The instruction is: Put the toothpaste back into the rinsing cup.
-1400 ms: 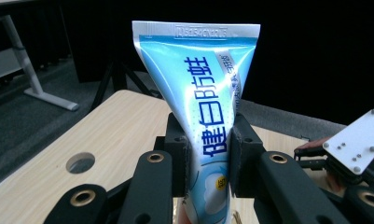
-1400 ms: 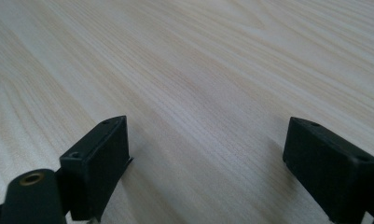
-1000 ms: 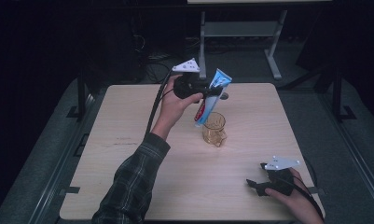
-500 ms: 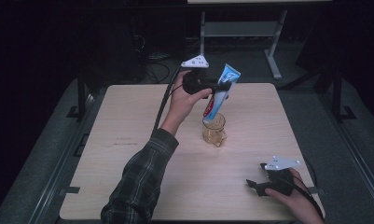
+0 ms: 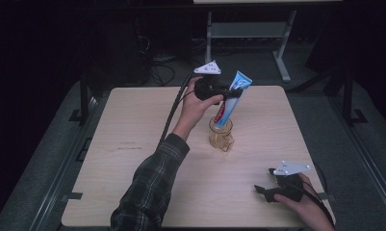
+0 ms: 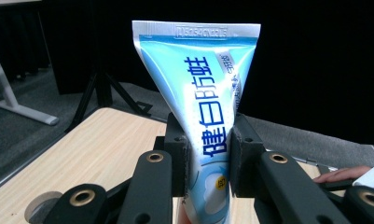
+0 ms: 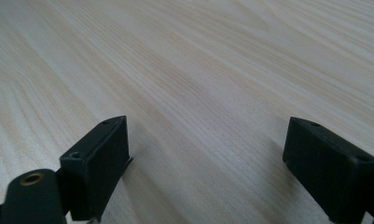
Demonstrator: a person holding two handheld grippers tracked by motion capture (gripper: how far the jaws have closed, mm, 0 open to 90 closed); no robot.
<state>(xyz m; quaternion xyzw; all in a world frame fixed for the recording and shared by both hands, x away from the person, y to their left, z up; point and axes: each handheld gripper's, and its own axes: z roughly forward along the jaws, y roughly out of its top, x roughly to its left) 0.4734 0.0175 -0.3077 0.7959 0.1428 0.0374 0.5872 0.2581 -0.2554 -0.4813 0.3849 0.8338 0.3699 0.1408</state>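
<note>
Before you lies a light wooden table [image 5: 133, 159] on grey carpeted floor [image 5: 368, 159]. At the far side you see a white-legged frame [image 5: 282, 53], with dark cables [image 5: 161, 72] on the floor to its left.

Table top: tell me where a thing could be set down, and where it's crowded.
The table is bare left of the sleeve, along the far edge, and between the glass cup and the right claw. Crowded: mid-table, where the left claw holds the toothpaste tube in the cup.
</note>
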